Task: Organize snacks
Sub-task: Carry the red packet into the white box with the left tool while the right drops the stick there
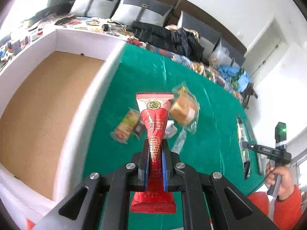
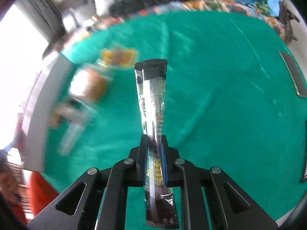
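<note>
My left gripper (image 1: 155, 145) is shut on a red snack packet (image 1: 154, 113) and holds it above the green table cloth (image 1: 207, 115). Below it lie a green-labelled snack (image 1: 126, 124), a brown bread-like snack in clear wrap (image 1: 184, 109) and other small packets. A white box with a brown cardboard floor (image 1: 46, 111) stands to the left. My right gripper (image 2: 154, 140) is shut on a long black and silver snack packet (image 2: 151, 95) above the cloth (image 2: 220, 95). Blurred snacks (image 2: 90, 84) lie at its left. In the left wrist view the right gripper (image 1: 247, 145) shows at the right edge with that packet.
A sofa with grey cushions (image 1: 142, 11), dark clothes (image 1: 172, 36) and blue bags (image 1: 234, 72) runs behind the table. A dark flat object (image 2: 293, 74) lies at the cloth's right edge. The box's white wall (image 1: 99, 88) borders the cloth.
</note>
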Tool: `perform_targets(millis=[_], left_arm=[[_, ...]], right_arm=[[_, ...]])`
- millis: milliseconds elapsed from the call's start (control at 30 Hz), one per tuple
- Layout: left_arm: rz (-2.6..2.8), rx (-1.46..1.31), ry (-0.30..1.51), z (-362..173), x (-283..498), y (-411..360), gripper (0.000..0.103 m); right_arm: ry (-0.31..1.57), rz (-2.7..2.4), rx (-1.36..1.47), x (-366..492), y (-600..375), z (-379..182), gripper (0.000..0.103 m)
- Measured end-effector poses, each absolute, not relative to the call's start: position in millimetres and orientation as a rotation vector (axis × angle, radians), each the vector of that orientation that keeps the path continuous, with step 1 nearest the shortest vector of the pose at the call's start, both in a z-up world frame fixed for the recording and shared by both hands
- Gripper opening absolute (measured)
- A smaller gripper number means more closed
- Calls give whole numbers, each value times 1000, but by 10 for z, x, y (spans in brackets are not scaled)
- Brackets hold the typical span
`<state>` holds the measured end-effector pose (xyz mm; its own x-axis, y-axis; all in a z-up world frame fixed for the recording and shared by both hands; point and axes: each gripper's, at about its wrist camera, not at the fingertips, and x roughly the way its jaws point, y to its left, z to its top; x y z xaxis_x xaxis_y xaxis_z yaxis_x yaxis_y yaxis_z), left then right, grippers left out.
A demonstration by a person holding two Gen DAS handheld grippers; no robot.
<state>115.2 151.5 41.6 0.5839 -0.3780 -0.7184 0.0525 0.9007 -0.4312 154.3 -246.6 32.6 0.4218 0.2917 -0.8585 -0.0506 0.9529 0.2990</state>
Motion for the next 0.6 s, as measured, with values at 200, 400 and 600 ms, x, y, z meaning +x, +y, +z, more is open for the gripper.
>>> perform_targets(millis=[200, 400, 600], left_arm=[[-136, -396, 866, 654, 1211, 2333, 9], [20, -359, 869, 645, 1320, 3076, 9], [246, -162, 932, 338, 1223, 3340, 90]], right_arm=[[1015, 489, 361, 1661, -1364, 1040, 12], [1015, 737, 391, 1943, 303, 1265, 12], [1071, 780, 390, 2144, 1209, 883, 54]])
